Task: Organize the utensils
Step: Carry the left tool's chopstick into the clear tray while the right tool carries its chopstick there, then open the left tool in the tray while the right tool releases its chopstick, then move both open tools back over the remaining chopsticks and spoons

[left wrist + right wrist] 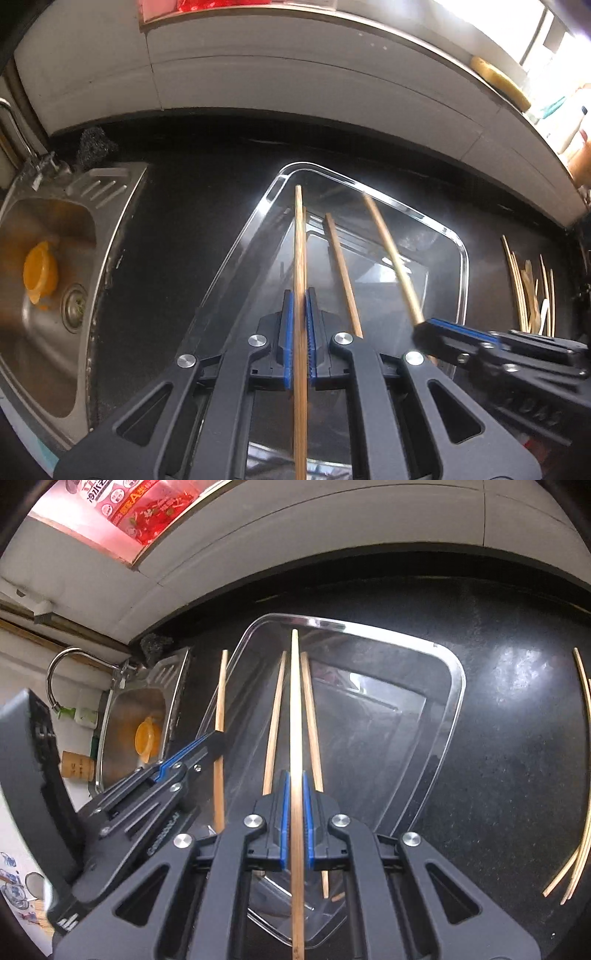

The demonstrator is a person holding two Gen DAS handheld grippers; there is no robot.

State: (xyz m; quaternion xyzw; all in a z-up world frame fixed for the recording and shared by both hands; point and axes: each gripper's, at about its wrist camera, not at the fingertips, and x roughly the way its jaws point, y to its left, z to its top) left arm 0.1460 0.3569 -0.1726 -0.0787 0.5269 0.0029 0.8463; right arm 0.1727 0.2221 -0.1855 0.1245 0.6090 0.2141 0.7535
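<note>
A steel sink (48,266) with an orange lid (40,274) in it sits at far left of the black worktop (177,221). The left tool (300,328) tilts steeply down over a clear tray (460,258), clamped on 1 chopstick (300,258). The right tool (296,812), equally steep, pinches another chopstick (294,709). The tray holds 2 loose chopsticks (274,723). Only the right view shows the tap (64,672). More chopsticks (532,291) lie on the worktop at right.

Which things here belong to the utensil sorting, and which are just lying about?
Job: clear tray; chopsticks lying in it; chopstick in left tongs; chopstick in right tongs; loose chopsticks on counter.
Lying about: sink; orange lid; scouring pad.
</note>
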